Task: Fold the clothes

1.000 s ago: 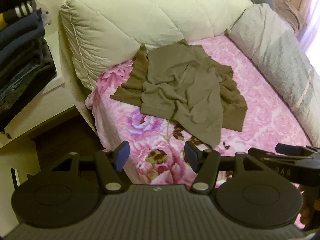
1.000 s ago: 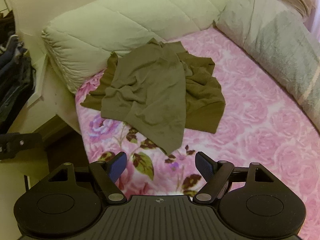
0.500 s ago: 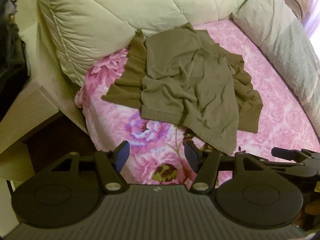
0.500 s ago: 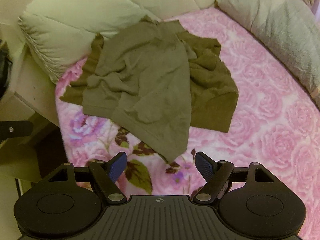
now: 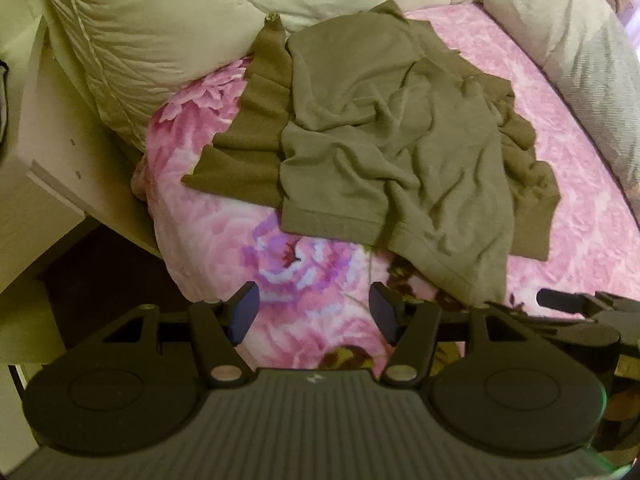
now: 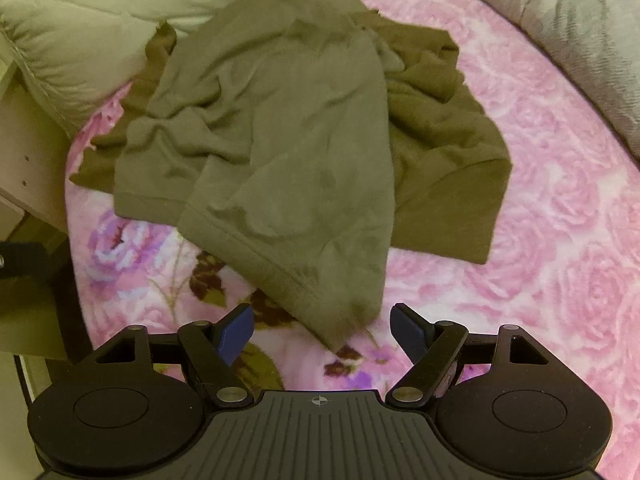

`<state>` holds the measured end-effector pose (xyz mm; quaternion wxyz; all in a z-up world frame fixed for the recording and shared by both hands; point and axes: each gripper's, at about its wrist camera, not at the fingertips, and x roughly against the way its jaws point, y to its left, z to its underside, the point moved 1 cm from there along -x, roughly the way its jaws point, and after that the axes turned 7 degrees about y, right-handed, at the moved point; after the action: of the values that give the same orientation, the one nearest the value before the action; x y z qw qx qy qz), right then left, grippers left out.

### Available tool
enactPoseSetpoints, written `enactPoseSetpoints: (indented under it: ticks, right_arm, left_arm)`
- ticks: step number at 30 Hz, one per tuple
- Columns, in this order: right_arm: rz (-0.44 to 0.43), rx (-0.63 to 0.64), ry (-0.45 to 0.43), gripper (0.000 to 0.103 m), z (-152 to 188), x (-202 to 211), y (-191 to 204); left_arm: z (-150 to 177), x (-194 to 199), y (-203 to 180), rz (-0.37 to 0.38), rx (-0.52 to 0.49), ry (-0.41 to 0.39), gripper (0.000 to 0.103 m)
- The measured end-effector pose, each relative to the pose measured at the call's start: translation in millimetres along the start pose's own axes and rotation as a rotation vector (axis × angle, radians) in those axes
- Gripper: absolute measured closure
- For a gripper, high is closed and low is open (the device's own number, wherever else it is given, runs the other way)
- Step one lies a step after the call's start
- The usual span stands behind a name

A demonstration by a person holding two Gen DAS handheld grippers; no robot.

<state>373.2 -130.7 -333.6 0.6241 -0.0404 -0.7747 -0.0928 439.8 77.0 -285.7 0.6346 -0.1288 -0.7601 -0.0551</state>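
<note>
An olive-green garment (image 5: 384, 144) lies crumpled on a pink floral bedspread (image 5: 304, 272), its hem nearest me. In the right wrist view the same garment (image 6: 288, 152) fills the middle, with a hem corner hanging down toward my fingers. My left gripper (image 5: 314, 312) is open over bare bedspread, just short of the hem, with nothing between its blue pads. My right gripper (image 6: 322, 330) is open too. The hem corner (image 6: 340, 328) lies below the gap between its fingers, and the pads do not press on it. The right gripper's black arm (image 5: 580, 312) shows at the right edge of the left wrist view.
A cream quilted duvet (image 5: 168, 28) is piled along the far left of the bed. A grey-white pillow (image 5: 580, 56) lines the far right side. The pale wooden bed frame (image 5: 52, 140) and dark floor (image 5: 92, 276) lie to the left.
Both grippers have come down and closer to the bed, so the garment looks larger and nearer. The shelf of folded clothes at the left has left view. Both jaws stayed open.
</note>
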Motion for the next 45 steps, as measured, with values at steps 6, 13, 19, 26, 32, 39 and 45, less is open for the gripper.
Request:
enactPoseSetpoints:
  ticks: [6, 13, 19, 26, 32, 39, 45]
  right_arm:
    - [0.011, -0.002, 0.029, 0.025, -6.2, -36.3, -2.5]
    - [0.024, 0.063, 0.024, 0.053, -4.3, -61.1, 2.9]
    - [-0.112, -0.025, 0.004, 0.095, -4.8, -28.0, -15.5]
    - [-0.368, -0.261, -0.182, 0.097, 3.3, 81.5, -48.7]
    - [-0.489, -0.397, -0.502, 0.097, 21.1, 200.6, -78.6]
    - [-0.442, -0.479, -0.864, 0.098, 87.6, 342.1, -126.0]
    - [-0.322, -0.513, -1.162, 0.098, 197.1, 454.8, -155.7]
  left_arm:
    - [-11.2, -27.7, 5.6, -0.013, 0.024, 0.008, 0.046]
    - [-17.4, -44.2, 5.6, -0.023, 0.03, 0.041, 0.046]
    - [-26.1, -23.8, -2.2, -0.013, -0.003, -0.001, 0.046]
    - [-24.1, 38.1, -16.6, 0.001, -0.045, -0.137, 0.046]
    - [-4.2, 107.5, -45.6, 0.048, -0.11, -0.266, 0.046]
    - [40.2, 172.6, -110.1, 0.142, -0.226, -0.376, 0.046]
    - [90.8, 217.4, -179.4, 0.243, -0.335, -0.437, 0.046]
